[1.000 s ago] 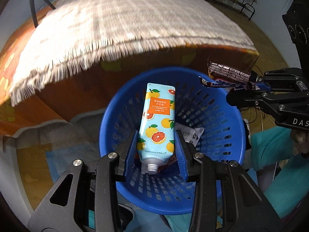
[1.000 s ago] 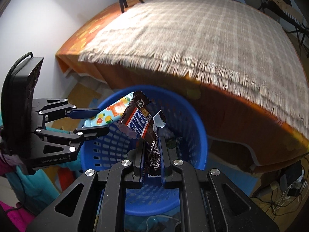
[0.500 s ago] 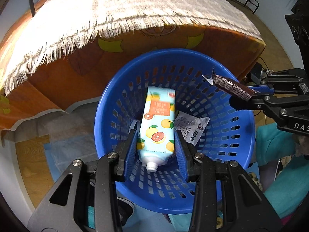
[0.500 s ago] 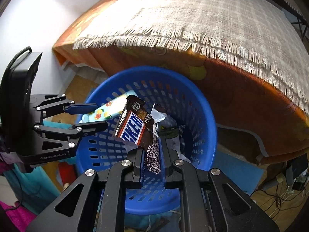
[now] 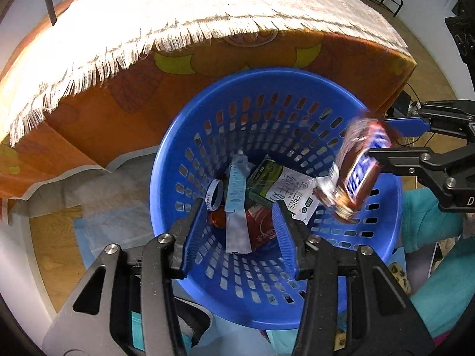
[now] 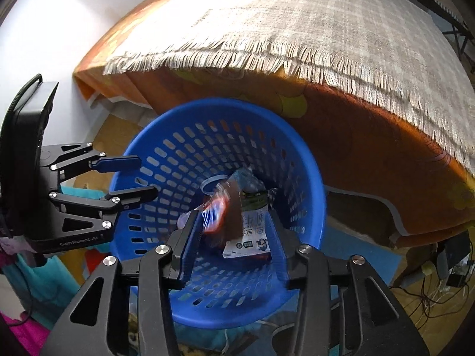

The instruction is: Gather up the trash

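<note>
Left fingers (image 5: 193, 231) spread wide and holding nothing, poised above the mouth of the blue basket (image 5: 297, 71) so that anything let go falls straight in. Right fingers (image 6: 190, 243) likewise parted and empty, aimed down into the same basket (image 6: 314, 184). Just off the right gripper (image 5: 397, 139), a brown snack-bar wrapper (image 5: 353, 175), motion-blurred and touching neither finger as far as can be told, hanging over the basket's right-hand rim; judged to be falling in. In the right wrist view the same wrapper (image 6: 219, 213) smeared between the open fingers. Left gripper (image 6: 124, 175) visible there too, gaping beside the rim. At the basket's bottom, a loose heap: one pale tube (image 5: 236, 207) lying back side up, one white-and-green printed packet (image 5: 288, 192), one red wrapper (image 5: 261, 225) partly buried, one small white ring-shaped scrap (image 5: 215, 194), and something orange beneath, too hidden to name. Counted: two grippers, one basket, one wrapper in the air, four or five pieces settled inside. Basket set on the floor hard against the bed (image 5: 267, 56), under the fringed checked blanket (image 5: 178, 9), probably so trash from the bed has a short trip.
</note>
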Tool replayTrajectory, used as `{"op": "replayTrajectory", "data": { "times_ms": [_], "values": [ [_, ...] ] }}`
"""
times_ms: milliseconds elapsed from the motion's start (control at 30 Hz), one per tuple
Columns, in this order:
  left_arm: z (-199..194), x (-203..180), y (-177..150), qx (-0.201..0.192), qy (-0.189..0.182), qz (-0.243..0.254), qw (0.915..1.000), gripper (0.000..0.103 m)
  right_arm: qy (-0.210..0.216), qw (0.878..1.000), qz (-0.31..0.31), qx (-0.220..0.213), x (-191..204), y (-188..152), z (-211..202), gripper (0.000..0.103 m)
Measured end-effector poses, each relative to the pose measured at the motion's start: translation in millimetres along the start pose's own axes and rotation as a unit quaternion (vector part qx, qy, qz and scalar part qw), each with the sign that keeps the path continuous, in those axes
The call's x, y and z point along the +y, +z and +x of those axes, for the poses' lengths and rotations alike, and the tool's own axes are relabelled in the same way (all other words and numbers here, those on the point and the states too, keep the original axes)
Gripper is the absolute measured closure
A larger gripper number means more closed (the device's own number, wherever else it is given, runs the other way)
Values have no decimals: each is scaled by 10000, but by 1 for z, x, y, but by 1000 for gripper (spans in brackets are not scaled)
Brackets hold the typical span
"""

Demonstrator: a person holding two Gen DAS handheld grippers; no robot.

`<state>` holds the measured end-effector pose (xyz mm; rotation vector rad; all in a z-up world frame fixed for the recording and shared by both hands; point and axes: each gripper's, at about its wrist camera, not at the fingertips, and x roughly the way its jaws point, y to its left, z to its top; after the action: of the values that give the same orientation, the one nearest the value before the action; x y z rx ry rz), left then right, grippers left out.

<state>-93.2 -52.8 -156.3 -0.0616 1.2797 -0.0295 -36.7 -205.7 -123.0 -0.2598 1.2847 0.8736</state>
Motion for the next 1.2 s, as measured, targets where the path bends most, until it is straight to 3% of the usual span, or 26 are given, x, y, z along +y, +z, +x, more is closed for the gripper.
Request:
{"op": "replayTrajectory", "data": {
  "times_ms": [133,200,267,800,1033,1200],
  "values": [
    [-1,1,0,-7,36,4,10000,48,-81,10000,-23,12,1,0,-1,60],
    [-2,1,-1,-51,79,11,10000,41,-123,9999,-21,15,1,1,0,53],
    [-4,1,-1,-77,113,21,9999,41,-176,9998,-8,-12,1,1,-1,45],
    [-23,3,8,-365,193,7,9991,40,-447,9988,111,-177,-4,6,-14,42],
    [-42,1,16,-570,188,-68,9982,40,-586,9960,229,-634,-12,15,-42,42],
    [-68,1,27,-967,247,-103,9950,40,-693,9919,278,-1025,-17,21,-67,42]
  ]
}}
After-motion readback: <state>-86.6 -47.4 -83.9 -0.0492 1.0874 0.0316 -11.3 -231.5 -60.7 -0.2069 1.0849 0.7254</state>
